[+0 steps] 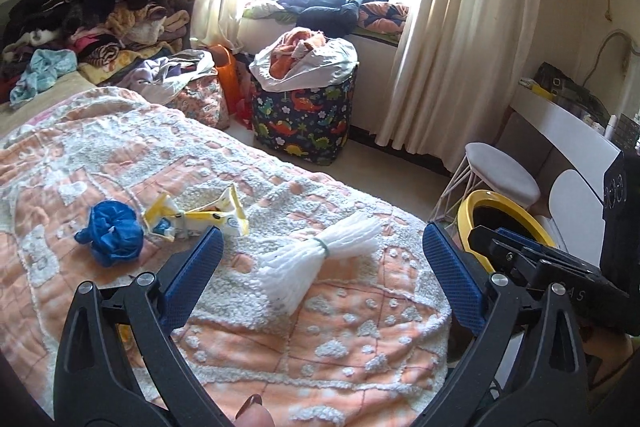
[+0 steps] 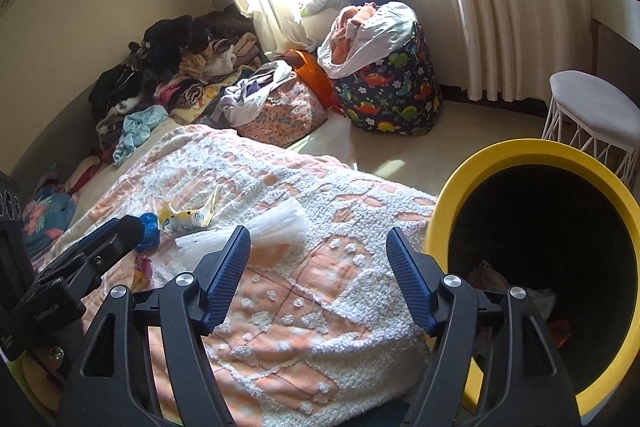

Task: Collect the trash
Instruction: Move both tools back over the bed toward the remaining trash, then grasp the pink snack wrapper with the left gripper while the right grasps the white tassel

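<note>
On the peach-and-white bedspread (image 1: 248, 311) we see three pieces of trash lying apart from both tools. A white bundle of strips (image 1: 320, 259), tied round its middle, lies nearest the bed's foot. Beyond it sits a crumpled yellow-and-white wrapper (image 1: 196, 219), and just beside that a balled blue plastic bag (image 1: 112, 231). Our left gripper (image 1: 322, 267) hovers over the bedspread with its jaws spread wide, holding nothing. Our right gripper (image 2: 318, 269) is likewise wide and empty. The yellow-rimmed bin (image 2: 448, 187) stands off the bedspread's foot-end corner, some scraps inside it.
</note>
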Demonstrator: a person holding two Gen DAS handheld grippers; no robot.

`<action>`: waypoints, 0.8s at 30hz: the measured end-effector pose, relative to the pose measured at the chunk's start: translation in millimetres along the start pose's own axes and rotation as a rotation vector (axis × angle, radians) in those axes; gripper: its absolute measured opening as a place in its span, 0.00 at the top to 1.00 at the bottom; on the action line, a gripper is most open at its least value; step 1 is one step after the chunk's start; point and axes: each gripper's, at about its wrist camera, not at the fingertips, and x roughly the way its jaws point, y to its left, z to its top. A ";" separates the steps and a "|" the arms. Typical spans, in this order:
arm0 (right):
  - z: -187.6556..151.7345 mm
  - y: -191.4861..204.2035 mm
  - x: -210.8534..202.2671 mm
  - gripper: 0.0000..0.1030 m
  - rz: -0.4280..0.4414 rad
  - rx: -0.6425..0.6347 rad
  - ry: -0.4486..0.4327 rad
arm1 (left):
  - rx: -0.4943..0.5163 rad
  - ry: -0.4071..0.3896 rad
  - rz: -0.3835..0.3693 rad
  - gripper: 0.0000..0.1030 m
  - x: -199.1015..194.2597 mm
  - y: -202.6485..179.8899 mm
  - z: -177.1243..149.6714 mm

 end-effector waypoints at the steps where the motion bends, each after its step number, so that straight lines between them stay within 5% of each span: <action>1: 0.6 4.3 4.1 0.33 0.001 -0.009 0.009 | -0.008 0.000 0.009 0.11 -0.7 4.7 -0.1; 13: 12.8 28.7 60.9 0.31 0.006 -0.016 0.105 | -0.079 0.042 0.116 0.11 -5.1 66.6 -14.4; 24: 16.7 25.6 128.7 0.31 0.044 0.108 0.237 | -0.170 0.173 0.197 0.11 5.7 113.2 -39.1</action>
